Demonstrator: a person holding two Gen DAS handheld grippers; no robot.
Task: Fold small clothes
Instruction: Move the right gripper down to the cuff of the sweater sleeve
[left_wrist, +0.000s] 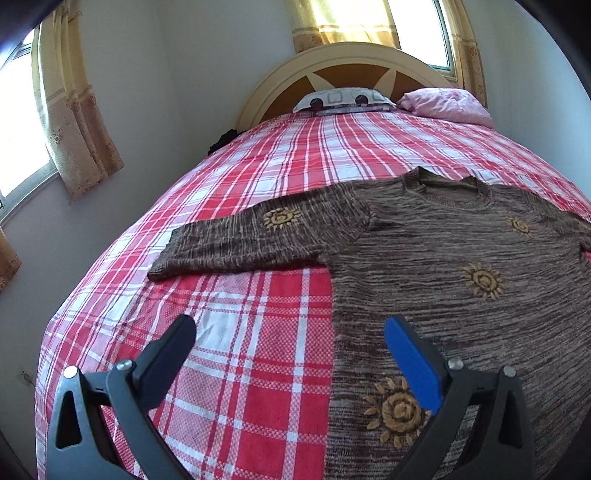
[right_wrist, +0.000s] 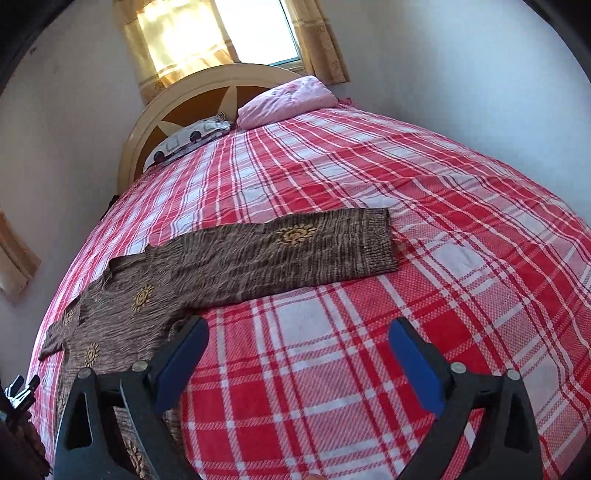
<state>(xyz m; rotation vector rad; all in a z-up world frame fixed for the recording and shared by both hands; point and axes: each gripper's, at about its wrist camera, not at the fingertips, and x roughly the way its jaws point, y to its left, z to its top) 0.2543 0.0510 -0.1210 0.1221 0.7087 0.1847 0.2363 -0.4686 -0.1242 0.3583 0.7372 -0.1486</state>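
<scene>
Nearest, the left tongs (left_wrist: 290, 334) and right tongs (right_wrist: 297, 334) are held wide apart, with nothing gripped. Beyond them, a brown marled knit sweater with tan sun motifs (left_wrist: 443, 258) is spread flat, sleeves outstretched, on the red-and-white plaid bed (right_wrist: 369, 350).
</scene>
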